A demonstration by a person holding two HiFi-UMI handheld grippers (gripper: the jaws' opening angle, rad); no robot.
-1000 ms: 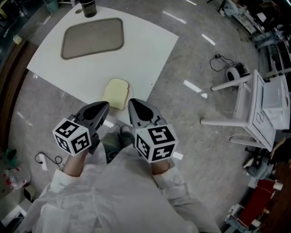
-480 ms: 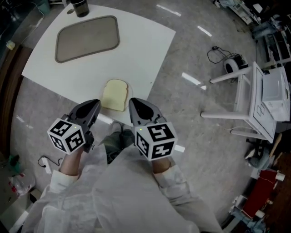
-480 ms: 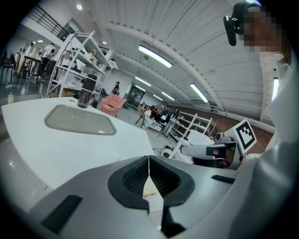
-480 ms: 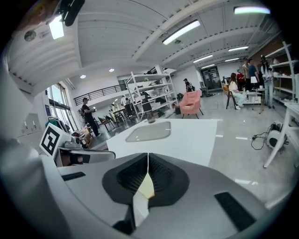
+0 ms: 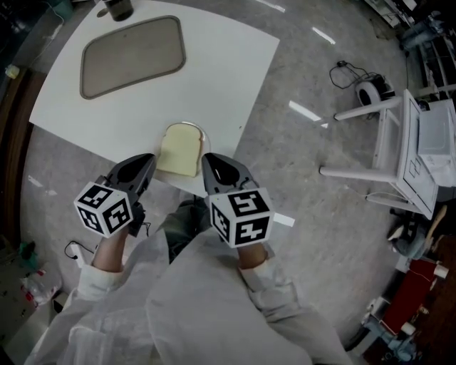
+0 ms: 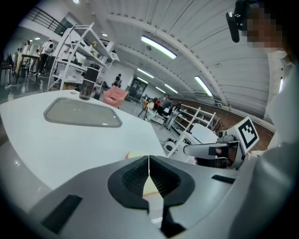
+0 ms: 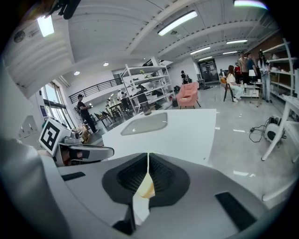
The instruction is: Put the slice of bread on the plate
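The bread (image 5: 178, 150) lay flat on the white table (image 5: 221, 78), close to the table's near edge. A thin pale rim (image 5: 205, 134) showed at the bread's far right side. It may have been a plate, but the view was too poor to be sure. A grey tray (image 5: 132, 55) sat on the far left part of the table. A dark cup (image 5: 117, 8) stood at the table's far edge, just past the tray. The left gripper (image 5: 146, 161) was held at the table's near edge, just left of the bread and not touching it. Its jaws were pressed together with nothing in them. Only a bit of the bread showed past them. The right gripper (image 5: 208, 161) was held at the same edge of the table, just right of the bread. Its jaws were also pressed together and held nothing. So the bread lay between the two tips. Each gripper had its cube with black and white squares at the back, and the person's white sleeves (image 5: 214, 299) came up behind them, off the table. A white rack (image 5: 399, 164) stood on the grey floor, well apart from the table on its right side.
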